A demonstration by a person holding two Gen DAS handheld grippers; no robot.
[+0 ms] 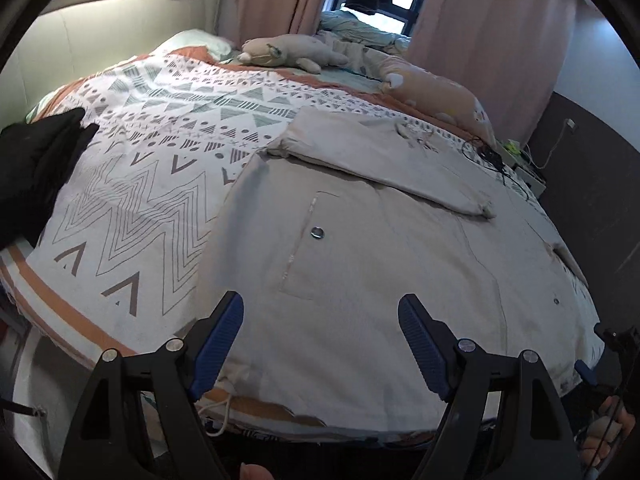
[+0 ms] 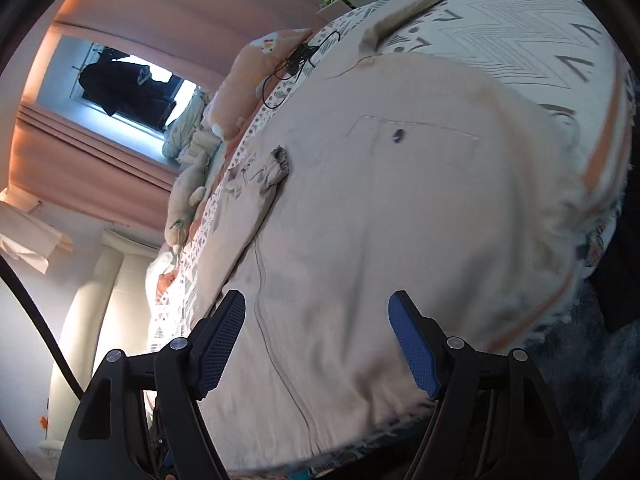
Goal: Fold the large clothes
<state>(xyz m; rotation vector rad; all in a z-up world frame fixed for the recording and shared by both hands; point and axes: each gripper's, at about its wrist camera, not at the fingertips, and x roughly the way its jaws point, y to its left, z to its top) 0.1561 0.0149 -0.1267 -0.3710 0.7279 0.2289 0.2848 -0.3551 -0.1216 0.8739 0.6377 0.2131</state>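
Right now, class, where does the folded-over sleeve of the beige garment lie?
In the left wrist view the sleeve lies across the upper part of the beige garment, above its buttoned pocket, its cuff pointing right.

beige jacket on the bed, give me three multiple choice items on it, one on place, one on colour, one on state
1. Where does the folded sleeve lie?
A. across the beige jacket
B. hanging off the bed
C. on the plush toy

2. What colour are the left gripper pads?
A. red
B. blue
C. white

3. How is the right gripper?
A. shut on the jacket
B. shut on a cable
C. open, holding nothing

Answers: 1 A, the sleeve rests over the jacket's upper part; 2 B, both pads show blue; 3 C, the jaws stand wide apart above the cloth.
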